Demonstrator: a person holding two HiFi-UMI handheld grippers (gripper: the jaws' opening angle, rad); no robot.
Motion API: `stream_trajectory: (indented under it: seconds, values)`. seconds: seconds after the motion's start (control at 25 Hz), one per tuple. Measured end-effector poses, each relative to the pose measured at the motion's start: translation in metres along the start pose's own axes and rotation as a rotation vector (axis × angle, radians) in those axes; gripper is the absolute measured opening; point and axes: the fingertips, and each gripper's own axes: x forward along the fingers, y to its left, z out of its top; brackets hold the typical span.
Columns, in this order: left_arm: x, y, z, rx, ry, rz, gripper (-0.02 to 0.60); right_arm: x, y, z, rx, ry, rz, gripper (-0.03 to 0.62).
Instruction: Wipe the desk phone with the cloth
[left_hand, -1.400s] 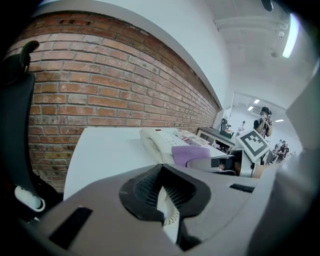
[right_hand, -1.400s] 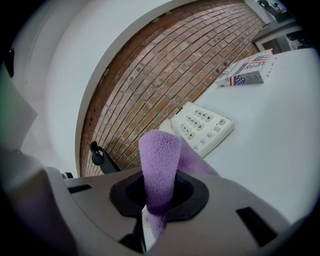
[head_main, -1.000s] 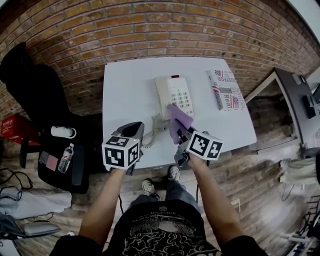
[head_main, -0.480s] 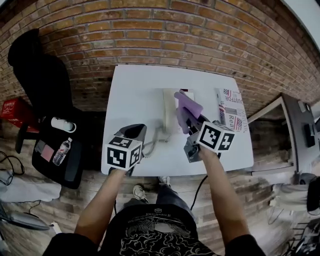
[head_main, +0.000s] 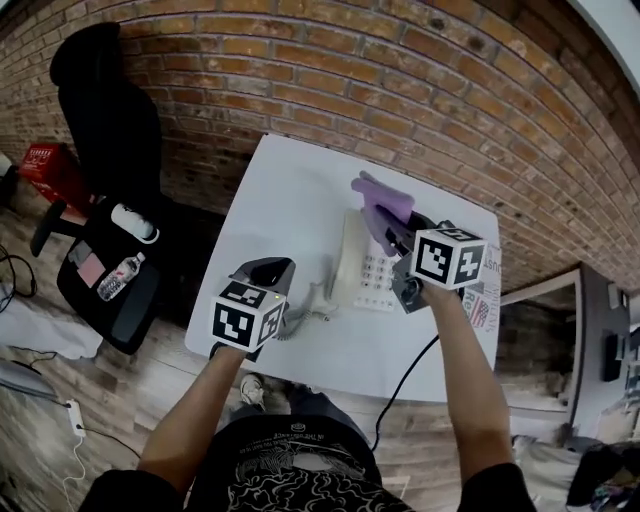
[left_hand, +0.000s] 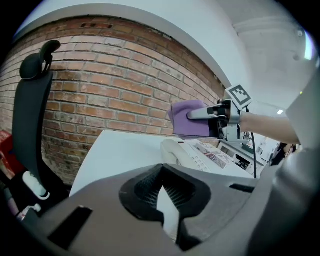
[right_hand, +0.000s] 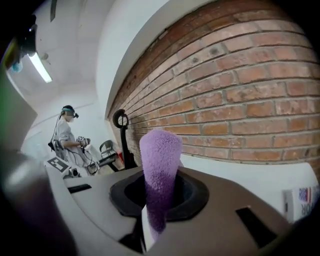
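Observation:
The cream desk phone (head_main: 362, 268) lies on the white table (head_main: 290, 195), its coiled cord trailing toward the near left. My right gripper (head_main: 398, 232) is shut on the purple cloth (head_main: 381, 203), which it holds in the air over the phone's far end. In the right gripper view the cloth (right_hand: 160, 165) stands up between the jaws, pointing at the brick wall. My left gripper (head_main: 266, 276) hovers near the table's left front, jaws shut on nothing (left_hand: 161, 172). From it I see the phone (left_hand: 192, 155) and the cloth (left_hand: 187, 120) above it.
A flag-printed packet (head_main: 484, 297) lies right of the phone. A black office chair (head_main: 105, 110) stands left of the table against the brick wall. A water bottle (head_main: 118, 278) rests on a dark seat. A black cable (head_main: 405, 385) hangs off the front edge. A person (right_hand: 67, 132) stands far off.
The right gripper has carried the cloth up and away from me, from the phone's near end to above its far end. My view has swung left. The left gripper has hardly moved.

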Motion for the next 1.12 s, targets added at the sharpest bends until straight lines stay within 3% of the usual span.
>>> stream_trajectory:
  seconds: [0.44,0.76,1.12]
  values:
    - [-0.001,0.027,0.003,-0.069,-0.032,0.148,0.006,0.081,-0.008,0.016,-0.357,0.264,0.184,0.049]
    - [-0.005,0.036,0.002,-0.104,-0.054,0.244,0.006,0.128,-0.002,-0.018,-0.59,0.482,0.323,0.048]
    - [-0.018,0.039,-0.015,-0.14,-0.055,0.323,0.006,0.138,0.014,-0.064,-0.763,0.72,0.48,0.049]
